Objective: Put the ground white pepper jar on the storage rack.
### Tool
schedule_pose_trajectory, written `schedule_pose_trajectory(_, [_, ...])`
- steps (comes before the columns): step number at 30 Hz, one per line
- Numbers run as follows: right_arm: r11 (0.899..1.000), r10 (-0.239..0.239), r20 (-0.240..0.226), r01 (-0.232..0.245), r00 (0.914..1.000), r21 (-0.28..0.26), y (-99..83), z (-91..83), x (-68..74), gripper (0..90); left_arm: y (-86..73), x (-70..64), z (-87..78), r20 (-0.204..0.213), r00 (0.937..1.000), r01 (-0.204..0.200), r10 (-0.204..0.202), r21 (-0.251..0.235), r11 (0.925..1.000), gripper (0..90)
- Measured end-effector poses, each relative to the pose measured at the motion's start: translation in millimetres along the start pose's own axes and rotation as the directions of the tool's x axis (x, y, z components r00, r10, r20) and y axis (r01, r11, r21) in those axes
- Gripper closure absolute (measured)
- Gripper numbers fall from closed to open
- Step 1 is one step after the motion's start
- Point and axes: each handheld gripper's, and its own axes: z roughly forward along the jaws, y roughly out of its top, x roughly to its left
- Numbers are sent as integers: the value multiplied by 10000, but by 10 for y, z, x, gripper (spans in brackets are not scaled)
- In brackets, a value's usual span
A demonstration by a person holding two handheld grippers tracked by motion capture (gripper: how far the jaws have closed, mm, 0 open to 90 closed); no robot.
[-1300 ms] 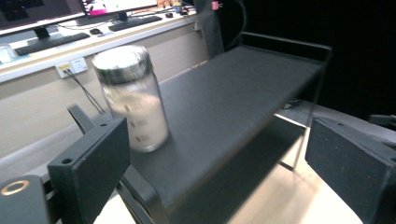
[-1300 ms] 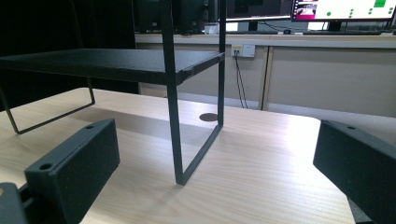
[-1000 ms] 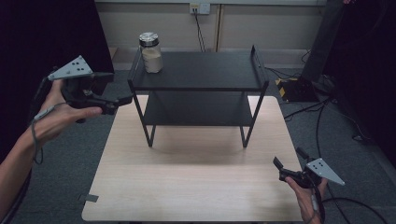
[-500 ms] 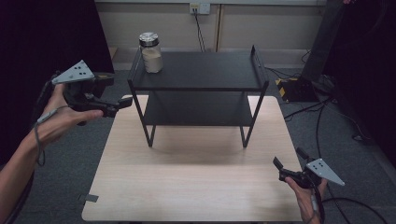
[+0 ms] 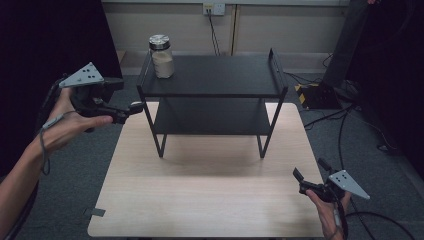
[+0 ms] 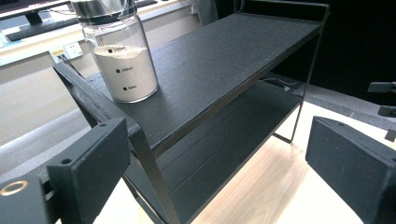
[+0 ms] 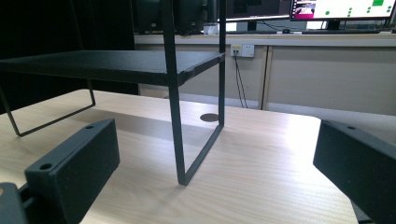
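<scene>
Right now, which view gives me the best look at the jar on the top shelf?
The left gripper view: the jar stands close and large there, showing white powder and printed level marks, though its lid is cropped. In the high view the jar is whole but small, at the shelf's back left corner.

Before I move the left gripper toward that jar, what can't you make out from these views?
- Jar: the lid top is cut by the left gripper view's upper edge; the scale markings are too small to read.
- Lower shelf: its back half sits in shadow under the top shelf in the high view.
- Right gripper: small and dark in the high view.
</scene>
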Motion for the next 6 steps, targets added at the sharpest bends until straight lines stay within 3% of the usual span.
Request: schedule_pose_trajectory(6, [10000, -12, 1, 12, 10000, 1, -1, 6, -1, 0, -36, 12, -15, -44, 10000, 43, -43, -26, 10000, 57])
